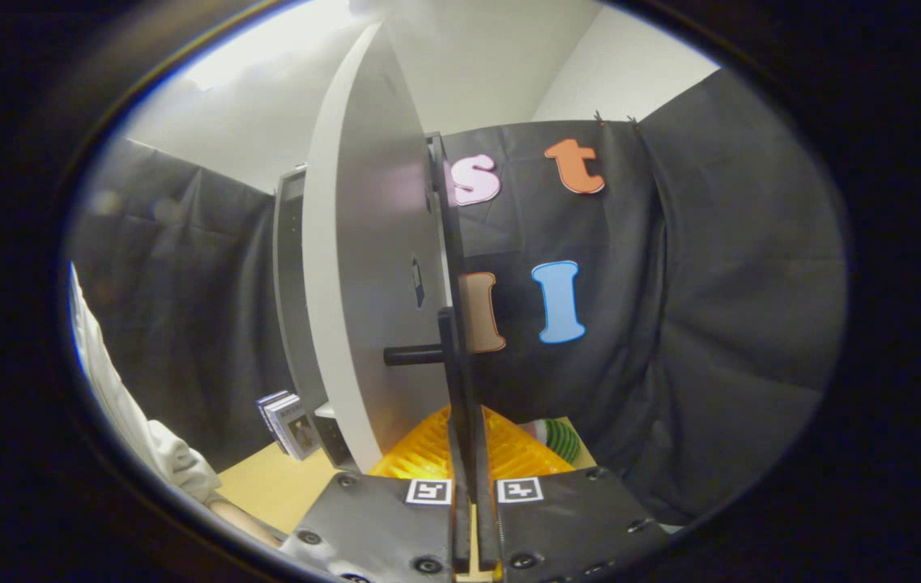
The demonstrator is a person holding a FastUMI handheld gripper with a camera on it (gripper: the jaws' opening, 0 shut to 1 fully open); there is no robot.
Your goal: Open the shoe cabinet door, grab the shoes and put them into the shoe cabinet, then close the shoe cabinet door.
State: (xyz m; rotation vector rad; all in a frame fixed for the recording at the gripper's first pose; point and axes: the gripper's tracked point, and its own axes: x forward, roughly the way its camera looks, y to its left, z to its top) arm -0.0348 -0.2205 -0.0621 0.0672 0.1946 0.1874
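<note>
The shoe cabinet's pale door [371,267] stands swung out towards me, seen almost edge-on, with the darker cabinet body [292,275] behind it. A thin black bar handle [450,324] runs down the door's edge on a short black post [411,355]. My gripper [468,433] is shut on the lower part of this handle, its two fingers pressed close together around the bar.
A yellow ribbed plastic thing [428,453] lies just beyond the fingers on the wooden table [266,486], with a green striped object [561,439] beside it. Small boxes or cards [290,421] lean by the cabinet's base. A person's white sleeve [144,441] is at the near side.
</note>
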